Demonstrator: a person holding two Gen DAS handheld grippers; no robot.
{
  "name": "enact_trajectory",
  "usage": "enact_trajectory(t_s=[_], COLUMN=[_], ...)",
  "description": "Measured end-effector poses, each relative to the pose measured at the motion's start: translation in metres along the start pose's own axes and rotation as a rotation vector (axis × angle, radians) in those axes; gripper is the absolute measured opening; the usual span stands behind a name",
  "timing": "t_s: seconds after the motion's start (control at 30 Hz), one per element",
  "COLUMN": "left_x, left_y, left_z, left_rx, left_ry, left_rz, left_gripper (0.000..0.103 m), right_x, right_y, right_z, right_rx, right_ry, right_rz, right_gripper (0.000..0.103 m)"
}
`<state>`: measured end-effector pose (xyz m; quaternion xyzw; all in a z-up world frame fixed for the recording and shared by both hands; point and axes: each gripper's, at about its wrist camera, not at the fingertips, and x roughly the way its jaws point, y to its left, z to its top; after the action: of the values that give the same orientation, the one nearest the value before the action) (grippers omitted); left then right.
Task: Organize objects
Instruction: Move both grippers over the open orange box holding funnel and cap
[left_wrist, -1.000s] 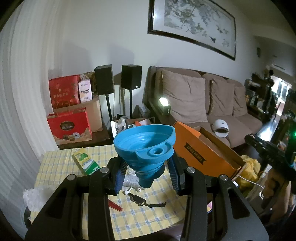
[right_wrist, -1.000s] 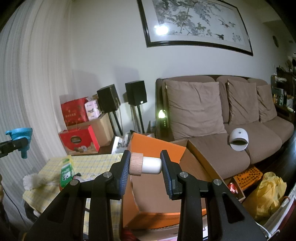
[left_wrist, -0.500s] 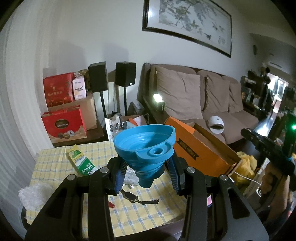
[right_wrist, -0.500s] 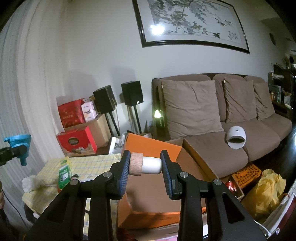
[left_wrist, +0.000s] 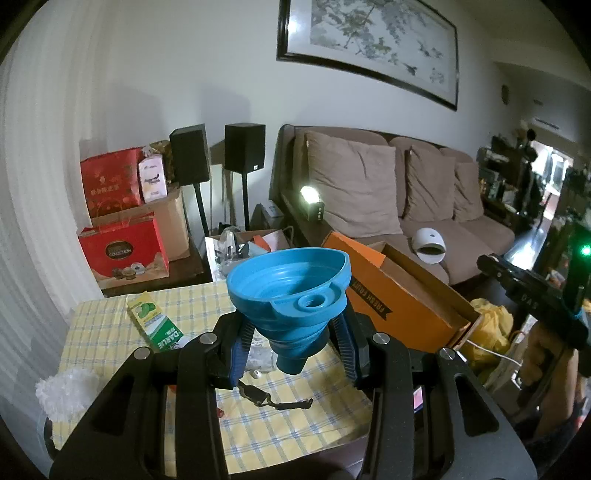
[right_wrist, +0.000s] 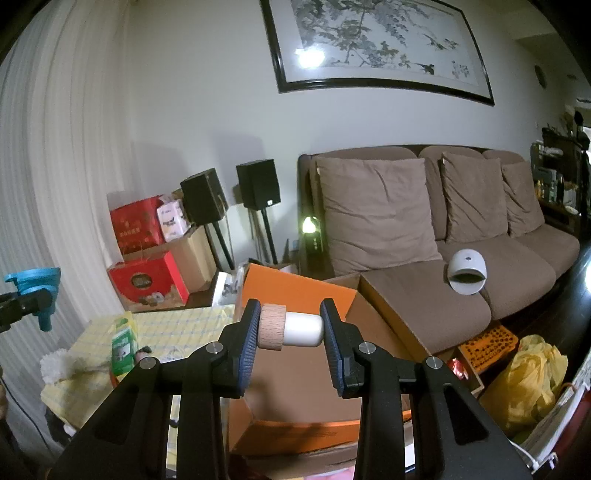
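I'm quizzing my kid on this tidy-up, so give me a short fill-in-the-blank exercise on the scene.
1. The left gripper holds a blue collapsible ____.
2. The right gripper's fingers clamp a white stopper with a ____ cap.
3. The open cardboard box is coloured ____ outside.
4. The yellow checked tablecloth bears a green ____.

Missing: funnel; wooden; orange; carton

A brown sofa (right_wrist: 461, 229) stands beneath a framed painting (right_wrist: 376, 44), beside two black speakers (right_wrist: 258, 184).

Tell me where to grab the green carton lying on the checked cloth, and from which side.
Grip the green carton across its two long narrow sides near the middle, coming from above. It lies flat with a broad face up, so those sides are likely the only span the jaws fit. Both grippers are full, so free one first.
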<state>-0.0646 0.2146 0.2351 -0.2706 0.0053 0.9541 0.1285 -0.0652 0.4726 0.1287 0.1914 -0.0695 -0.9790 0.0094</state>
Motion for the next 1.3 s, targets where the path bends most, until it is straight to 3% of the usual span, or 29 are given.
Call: enact_trajectory(t_s=[0.8, 1.3], left_x=[0.017, 0.021], left_y=[-0.022, -0.031], left_z=[-0.009, -0.002], left_rx=[0.026, 0.033], left_ry=[0.037, 0.019], left_rz=[-0.036, -0.042], left_gripper=[0.038, 0.038], right_x=[-0.003, -0.005], right_y=[-0.006, -0.023], right_z=[0.001, 0.002], right_rx=[0.007, 0.031], right_ry=[-0.009, -0.01], right_rz=[-0.028, -0.063], right_gripper=[0.033, 0.033])
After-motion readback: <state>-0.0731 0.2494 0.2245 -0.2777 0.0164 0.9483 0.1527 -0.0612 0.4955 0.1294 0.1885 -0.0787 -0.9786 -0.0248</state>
